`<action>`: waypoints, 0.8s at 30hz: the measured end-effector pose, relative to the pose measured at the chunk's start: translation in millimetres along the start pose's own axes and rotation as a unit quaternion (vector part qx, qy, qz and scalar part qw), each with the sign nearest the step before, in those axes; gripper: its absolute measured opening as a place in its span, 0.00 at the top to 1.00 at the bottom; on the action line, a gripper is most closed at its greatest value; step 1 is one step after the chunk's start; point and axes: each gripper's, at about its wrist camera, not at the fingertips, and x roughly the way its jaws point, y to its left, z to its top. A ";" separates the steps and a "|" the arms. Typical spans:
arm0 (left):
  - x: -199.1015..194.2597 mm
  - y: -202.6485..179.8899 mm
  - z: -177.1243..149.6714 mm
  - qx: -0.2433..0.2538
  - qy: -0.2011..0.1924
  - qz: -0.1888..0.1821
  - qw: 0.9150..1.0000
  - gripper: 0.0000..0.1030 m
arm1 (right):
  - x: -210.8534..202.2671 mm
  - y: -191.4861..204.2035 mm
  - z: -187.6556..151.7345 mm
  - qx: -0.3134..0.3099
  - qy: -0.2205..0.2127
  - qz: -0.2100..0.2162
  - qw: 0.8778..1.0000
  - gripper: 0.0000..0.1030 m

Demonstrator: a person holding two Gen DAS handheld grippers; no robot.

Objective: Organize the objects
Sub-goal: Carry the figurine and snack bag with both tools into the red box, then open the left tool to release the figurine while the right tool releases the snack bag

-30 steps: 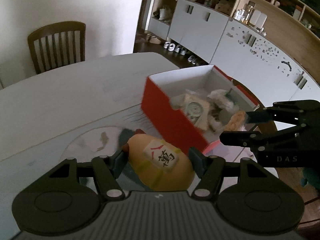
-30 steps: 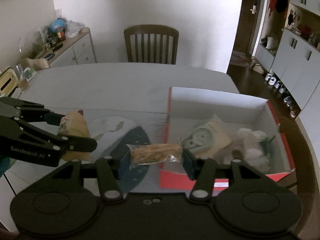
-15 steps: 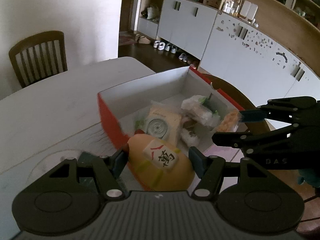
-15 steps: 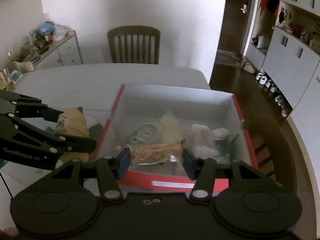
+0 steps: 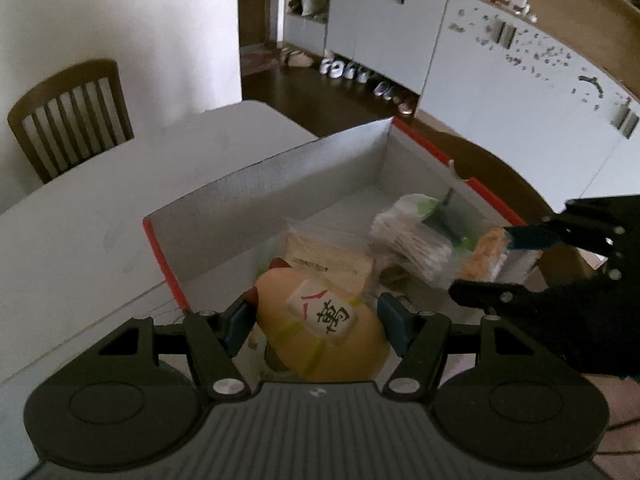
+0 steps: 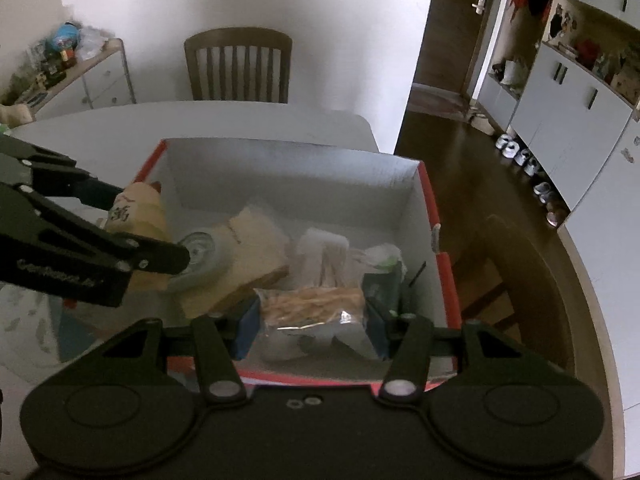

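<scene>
My left gripper [image 5: 316,322] is shut on a tan cat figurine [image 5: 324,328] with a white tile bearing a Chinese character, held over the near left corner of the red box [image 5: 256,184]. My right gripper [image 6: 310,320] is shut on a clear snack packet [image 6: 314,304] of tan sticks, held above the box's [image 6: 280,160] near side. In the right wrist view the left gripper [image 6: 140,228] and figurine [image 6: 138,210] hang over the box's left wall. In the left wrist view the right gripper [image 5: 504,262] and packet [image 5: 482,254] are over the box's right side.
The box holds a tan packet [image 6: 256,236], a round tin [image 6: 200,252], a white wrapped bundle [image 6: 324,252] and a green-and-white pack [image 6: 382,268]. The white table [image 5: 100,208] ends just right of the box. Wooden chairs [image 6: 238,66] stand behind and to the right [image 6: 516,280].
Both grippers have moved from beside the box to over it, carrying the figurine and the snack packet. The box now fills the middle of both views.
</scene>
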 end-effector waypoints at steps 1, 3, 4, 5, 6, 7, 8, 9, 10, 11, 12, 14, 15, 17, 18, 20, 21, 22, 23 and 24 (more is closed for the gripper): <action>5.0 -0.6 1.9 0.000 0.002 0.003 1.000 0.36 | 3.4 -1.1 0.0 -0.001 0.001 0.001 1.000 0.47; 15.0 -1.9 5.0 0.000 0.008 0.008 1.000 0.36 | 10.9 -4.5 -0.9 0.003 0.007 -0.002 1.000 0.47; 18.9 -2.6 6.2 0.001 0.010 0.009 1.000 0.36 | 14.0 -5.6 -1.6 0.004 0.010 0.001 1.000 0.47; 23.3 -3.9 7.4 0.003 0.012 0.010 1.000 0.36 | 17.4 -6.3 -2.6 0.005 0.013 0.001 1.000 0.47; 26.8 -5.2 8.1 0.005 0.014 0.011 1.000 0.36 | 19.8 -6.4 -3.7 0.006 0.016 0.000 1.000 0.47; 30.5 -6.2 8.8 0.007 0.017 0.013 1.000 0.36 | 22.2 -6.7 -4.6 0.006 0.019 0.000 1.000 0.47; 33.8 -6.8 9.2 0.008 0.020 0.013 1.000 0.36 | 25.0 -7.0 -6.0 0.007 0.023 0.002 1.000 0.47; 36.9 -7.2 9.4 0.007 0.023 0.013 1.000 0.36 | 26.9 -7.2 -6.6 0.009 0.027 0.003 1.000 0.46; 39.6 -6.8 9.2 0.006 0.027 0.013 1.000 0.36 | 28.8 -7.1 -7.6 0.010 0.030 0.005 0.999 0.46; 42.3 -6.5 8.5 0.005 0.030 0.012 0.999 0.36 | 30.3 -6.8 -8.1 0.009 0.032 0.007 0.999 0.46; 44.0 -6.0 8.1 0.003 0.033 0.012 0.999 0.36 | 31.7 -6.3 -8.6 0.007 0.033 0.006 0.999 0.46; 45.8 -5.0 6.3 0.001 0.035 0.008 0.999 0.35 | 33.7 -5.9 -9.0 0.006 0.035 0.006 0.999 0.46; 46.7 -4.9 6.0 0.000 0.036 0.006 0.999 0.35 | 34.5 -6.2 -9.2 0.006 0.036 0.008 0.999 0.45; 47.3 -3.9 4.2 -0.003 0.037 0.001 0.999 0.35 | 35.5 -6.2 -9.8 0.007 0.038 0.010 0.999 0.43; 47.7 -3.5 3.4 -0.005 0.038 -0.002 0.999 0.35 | 35.8 -6.2 -10.3 0.007 0.039 0.010 0.999 0.42; 48.5 -1.5 1.2 -0.011 0.039 -0.007 0.999 0.34 | 35.9 -7.3 -11.0 0.009 0.040 0.012 0.999 0.40; 48.9 0.2 -0.1 -0.016 0.041 -0.012 0.999 0.34 | 36.0 -6.5 -10.6 0.010 0.040 0.012 0.999 0.39; 49.4 1.3 -1.4 -0.019 0.043 -0.016 0.999 0.34 | 35.7 -6.1 -10.2 0.010 0.040 0.012 0.999 0.38; 49.5 2.4 -3.0 -0.021 0.045 -0.020 0.999 0.34 | 35.6 -6.3 -10.2 0.009 0.038 0.013 0.999 0.38; 49.5 2.5 -4.2 -0.019 0.045 -0.021 0.999 0.33 | 34.9 -6.3 -10.6 0.008 0.037 0.014 0.999 0.37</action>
